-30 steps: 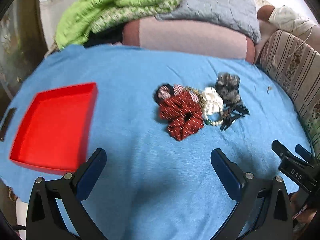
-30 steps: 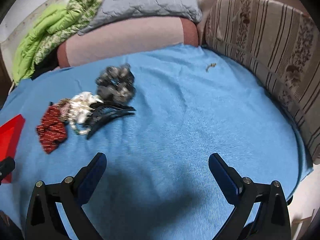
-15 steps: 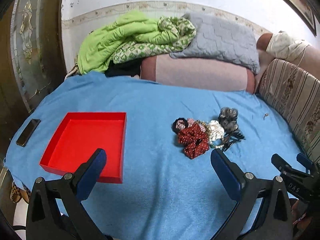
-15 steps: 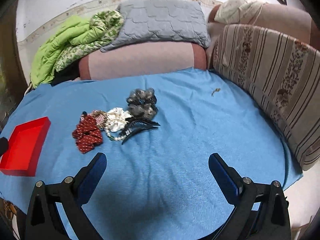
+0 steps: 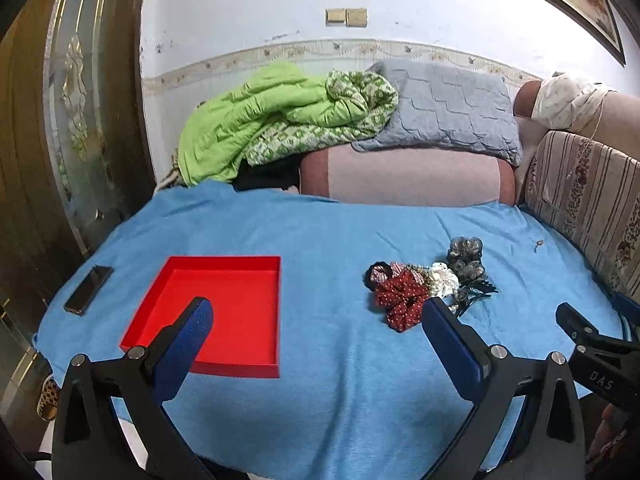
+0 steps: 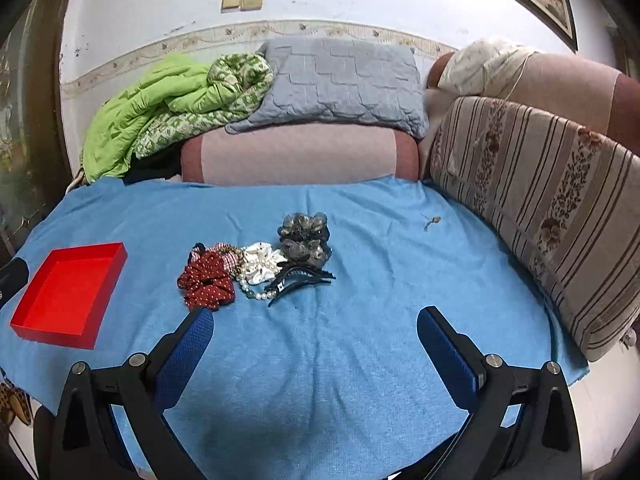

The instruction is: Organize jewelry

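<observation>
The jewelry and hair things [image 6: 256, 270] lay in one small heap near the middle of the blue blanket [image 6: 360, 360] — a red dotted scrunchie [image 6: 206, 284], a white scrunchie [image 6: 262, 266], a grey scrunchie [image 6: 304, 240], a string of pearl beads [image 6: 256, 294] and a black claw clip [image 6: 300, 280], all touching or overlapping. They looked dumped together, waiting to be sorted. The red tray [image 5: 224, 312] sat well apart to the left with nothing in it; I took it for the place they were meant to go, set flat with its open top up for dropping things in. A dark phone [image 5: 89, 289] lay beyond the tray, near the blanket's edge.

The left gripper [image 5: 316, 320] hung above the near edge of the blanket, jaws spread wide, holding nothing. The right gripper [image 6: 314, 330] did the same — wide apart, bare, pointed roughly at the heap, which suited a first pick.

Only one bit of writing could be read: "DAS" on the black body [image 5: 600, 372] of the right gripper, seen from the left camera. The framed pieces on the wall were too cut off to read.
</observation>
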`<state>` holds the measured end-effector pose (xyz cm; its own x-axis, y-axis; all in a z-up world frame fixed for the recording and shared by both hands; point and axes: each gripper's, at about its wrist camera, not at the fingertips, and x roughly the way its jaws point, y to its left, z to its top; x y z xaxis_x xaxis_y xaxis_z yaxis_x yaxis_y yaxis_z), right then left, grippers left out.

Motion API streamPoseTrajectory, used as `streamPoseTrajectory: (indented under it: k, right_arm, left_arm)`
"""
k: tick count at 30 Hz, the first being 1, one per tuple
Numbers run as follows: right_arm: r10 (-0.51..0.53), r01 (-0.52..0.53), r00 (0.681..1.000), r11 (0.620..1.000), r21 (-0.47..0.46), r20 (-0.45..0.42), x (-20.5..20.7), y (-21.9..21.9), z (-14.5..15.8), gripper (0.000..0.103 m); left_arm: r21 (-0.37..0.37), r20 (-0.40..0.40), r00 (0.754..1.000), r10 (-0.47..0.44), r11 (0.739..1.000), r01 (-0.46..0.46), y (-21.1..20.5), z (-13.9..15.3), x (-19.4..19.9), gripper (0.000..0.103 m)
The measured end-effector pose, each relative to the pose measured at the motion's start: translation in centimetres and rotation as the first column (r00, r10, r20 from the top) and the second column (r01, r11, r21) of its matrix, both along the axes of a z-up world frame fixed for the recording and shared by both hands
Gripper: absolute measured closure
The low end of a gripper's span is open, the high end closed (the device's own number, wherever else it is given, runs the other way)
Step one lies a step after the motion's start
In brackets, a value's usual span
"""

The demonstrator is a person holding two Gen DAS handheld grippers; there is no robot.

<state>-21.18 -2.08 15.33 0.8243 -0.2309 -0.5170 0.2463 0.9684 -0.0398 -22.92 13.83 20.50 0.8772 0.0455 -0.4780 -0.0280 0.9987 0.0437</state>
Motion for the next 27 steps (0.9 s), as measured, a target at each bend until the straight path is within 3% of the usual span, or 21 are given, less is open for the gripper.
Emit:
streamPoseTrajectory:
  k: [10, 19, 23, 27]
  right_arm:
    - [-0.015, 0.015, 0.999, 1.000, 0.011, 0.036, -1.4, 0.0, 0.6, 0.000]
    - [-0.006, -0.010, 0.996, 0.986, 0.164, 0.093, -2.5, -1.2, 0.4, 0.000]
    - [-0.003, -0.006, 0.999, 0.974, 0.225, 0.041, -2.1, -1.9, 0.1, 0.000]
    - [-0.004, 0.009, 0.999, 0.989, 0.149, -0.031, -1.6, -1.6, -0.1, 0.000]
  left_arm:
    - [0.015, 0.034, 0.999, -0.024, 1.000, 0.024, -0.3, 0.6, -1.8, 0.000]
    - [-0.004, 0.029, 0.999, -0.021, 1.000, 0.021, -0.1, 0.8, -2.3, 0.000]
    - [-0.005, 0.025, 0.999, -0.023, 1.000, 0.023, 0.0, 0.7, -2.3, 0.000]
    - [-0.016, 0.002, 1.000, -0.031, 0.999, 0.031, 0.0, 0.4, -2.2, 0.000]
